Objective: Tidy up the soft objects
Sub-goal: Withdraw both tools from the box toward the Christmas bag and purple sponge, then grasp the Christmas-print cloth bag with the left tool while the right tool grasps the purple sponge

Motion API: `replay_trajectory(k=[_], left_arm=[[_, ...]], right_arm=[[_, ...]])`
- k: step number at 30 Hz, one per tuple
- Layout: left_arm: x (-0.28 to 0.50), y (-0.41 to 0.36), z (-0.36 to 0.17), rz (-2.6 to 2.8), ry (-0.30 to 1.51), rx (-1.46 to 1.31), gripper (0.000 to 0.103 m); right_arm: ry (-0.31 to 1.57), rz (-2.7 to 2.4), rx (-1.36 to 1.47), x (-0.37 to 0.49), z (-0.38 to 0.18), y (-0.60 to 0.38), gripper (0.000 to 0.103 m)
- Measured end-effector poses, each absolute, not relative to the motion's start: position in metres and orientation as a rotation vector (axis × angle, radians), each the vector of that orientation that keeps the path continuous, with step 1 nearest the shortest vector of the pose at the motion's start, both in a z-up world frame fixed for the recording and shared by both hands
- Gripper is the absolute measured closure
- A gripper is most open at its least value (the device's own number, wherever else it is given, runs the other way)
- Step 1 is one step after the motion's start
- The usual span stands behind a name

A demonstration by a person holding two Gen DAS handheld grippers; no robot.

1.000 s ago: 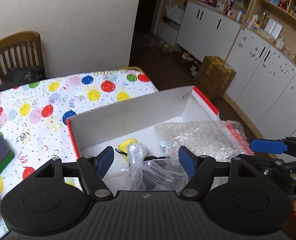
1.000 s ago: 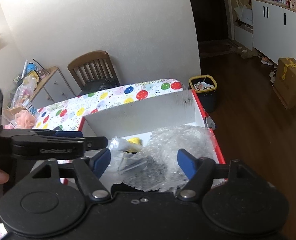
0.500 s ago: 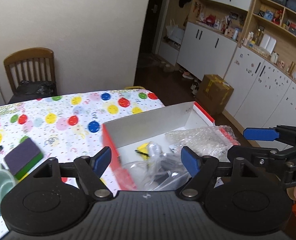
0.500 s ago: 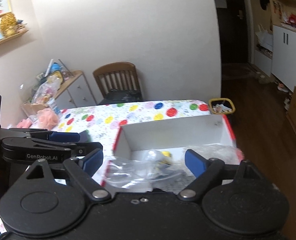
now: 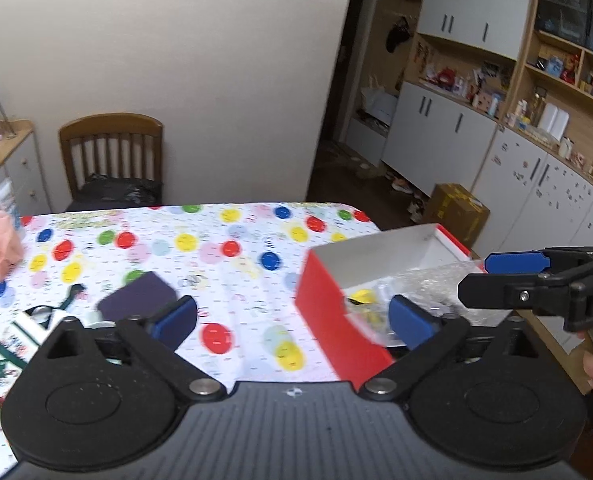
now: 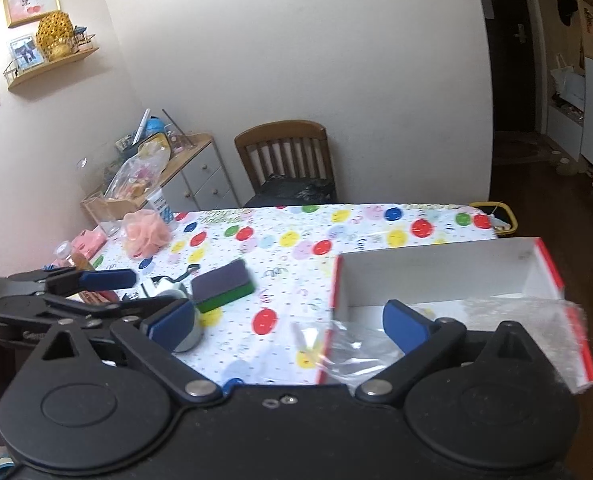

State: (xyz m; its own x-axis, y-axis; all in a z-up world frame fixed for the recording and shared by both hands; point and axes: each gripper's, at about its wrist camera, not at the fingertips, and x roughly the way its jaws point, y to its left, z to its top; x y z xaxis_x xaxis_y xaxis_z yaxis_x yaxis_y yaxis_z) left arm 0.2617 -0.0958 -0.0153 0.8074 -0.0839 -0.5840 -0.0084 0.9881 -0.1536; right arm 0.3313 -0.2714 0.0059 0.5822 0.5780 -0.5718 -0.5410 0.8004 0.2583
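Evidently the next soft thing is to be fetched from the left of the table (image 6: 376, 236), and the step is best judged from there across. At the far left a pink puff (image 6: 146, 234) lies near the table's edge; nearer, a sponge (image 6: 222, 285) with a purple top and green base rests flat beside a pale cup (image 6: 172, 292), partly hidden by a finger of the right gripper (image 6: 286, 326). The left gripper (image 5: 292, 320) is held spread wide with nothing between its pads, above the cloth between sponge and box (image 5: 328, 308); the right gripper is likewise spread and empty, over the box's near left corner. The box stands at the right, already holding bubble wrap (image 6: 516, 320), a clear bag (image 6: 356, 348) draped over its near wall, and something yellow (image 5: 362, 295). The sponge would probably be taken best by the left gripper, lowered squarely over its long sides and closed gently, since foam is likely to squash and spring. The cup close by should be avoided. The view is blurred, so finer contact cannot be told.
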Motion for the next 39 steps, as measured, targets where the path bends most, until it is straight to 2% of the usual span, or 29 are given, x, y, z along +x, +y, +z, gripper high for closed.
replay_trajectory(k=[20,39], left_arm=[[0.19,0.083,-0.07,0.171,0.61,-0.239,0.0],[0.18,0.179,-0.148,0.324,0.708,-0.28,0.0]], right_arm=[[0.816,0.533,0.057,0.364,-0.03,-0.111,0.001],[0.982,0.354,0.062,0.439,-0.091,0.002,0.002]])
